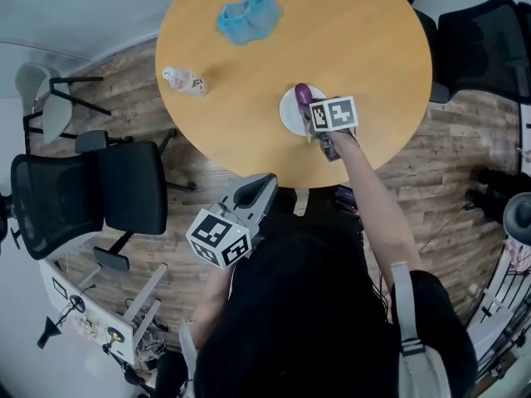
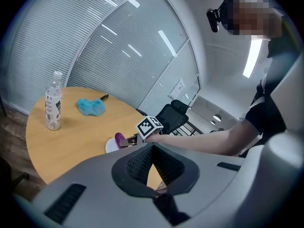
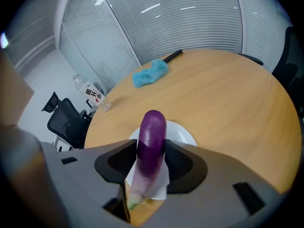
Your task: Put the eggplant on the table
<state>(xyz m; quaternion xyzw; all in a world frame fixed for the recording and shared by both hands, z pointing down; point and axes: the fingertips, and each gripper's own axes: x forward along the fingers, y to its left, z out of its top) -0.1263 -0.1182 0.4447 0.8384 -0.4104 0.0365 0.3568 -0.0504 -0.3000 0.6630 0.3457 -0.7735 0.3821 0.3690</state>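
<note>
Between the jaws of the right gripper [image 3: 148, 167] sits the eggplant [image 3: 152, 137]. The jaws are open only as wide as its body and press on it from both sides, around its middle. Its round purple end points away from the gripper and its pale stem end points back. It hangs over a white plate [image 3: 184, 133] close to the near edge of the table [image 3: 228, 99]; I cannot tell if it touches the plate.

In my judgement the risks are these. The skin is smooth and the body tapers, so it may slide through the jaws. If it is released too early, it lands back on the plate and not on the wood. This close to the near edge, it could also roll off the table.

The left gripper [image 2: 151, 175] is held back off the table with its jaws closed on nothing.
</note>
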